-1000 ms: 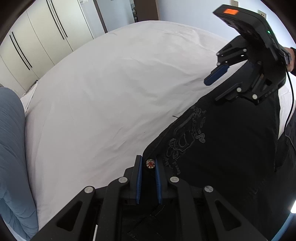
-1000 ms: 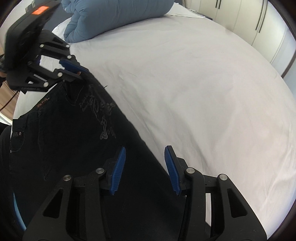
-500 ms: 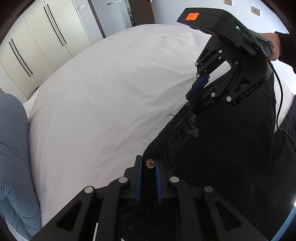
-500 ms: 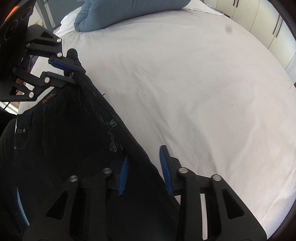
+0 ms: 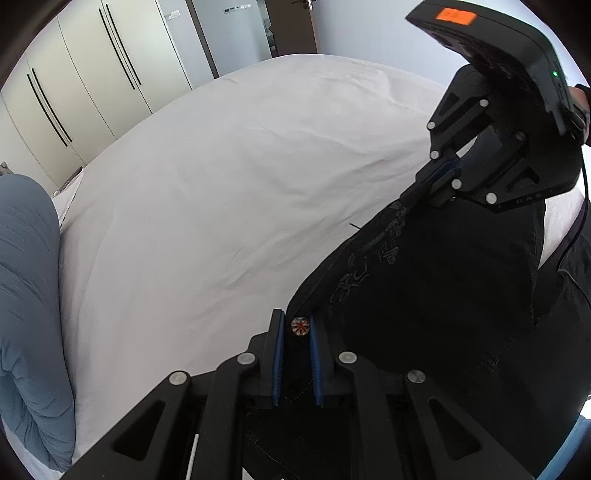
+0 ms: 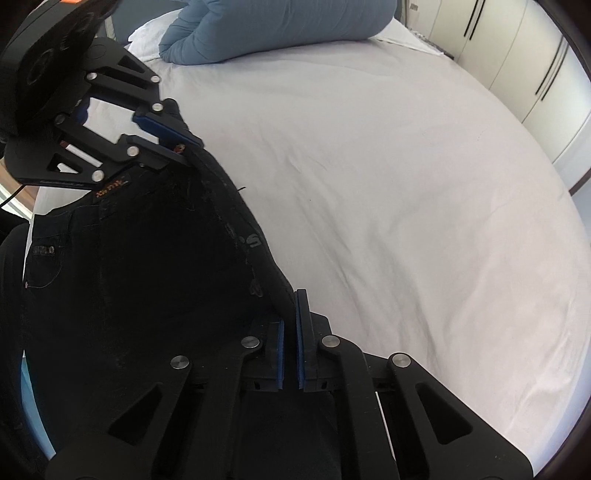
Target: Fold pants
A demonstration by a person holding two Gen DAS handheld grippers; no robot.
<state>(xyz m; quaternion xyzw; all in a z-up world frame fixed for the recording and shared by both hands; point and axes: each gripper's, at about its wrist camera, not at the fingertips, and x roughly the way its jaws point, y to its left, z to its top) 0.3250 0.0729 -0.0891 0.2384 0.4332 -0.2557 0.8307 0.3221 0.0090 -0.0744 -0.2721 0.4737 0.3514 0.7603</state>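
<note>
Black pants point(image 5: 443, 295) with pale lettering lie along the near side of the white bed point(image 5: 221, 184). My left gripper point(image 5: 297, 321) is shut on their waistband, with a metal button point(image 5: 299, 326) showing between the blue pads. In the right wrist view the same left gripper point(image 6: 177, 146) pinches the waistband corner of the pants point(image 6: 147, 277). My right gripper point(image 6: 291, 306) has its pads pressed together on the pants' long outer edge further down. From the left wrist view, that right gripper point(image 5: 439, 173) bites the fabric edge, which runs taut between both grips.
White bed sheet point(image 6: 406, 184) spreads wide beyond the pants. A rolled blue duvet point(image 6: 277, 26) lies at the head of the bed, also seen as blue duvet point(image 5: 26, 295). Cream wardrobes point(image 5: 92, 74) stand behind. A person's hand point(image 5: 580, 99) holds the right gripper.
The right gripper came in over the pants' edge and its jaws went from wide apart to shut on the fabric. The left gripper stayed shut on the waistband.
</note>
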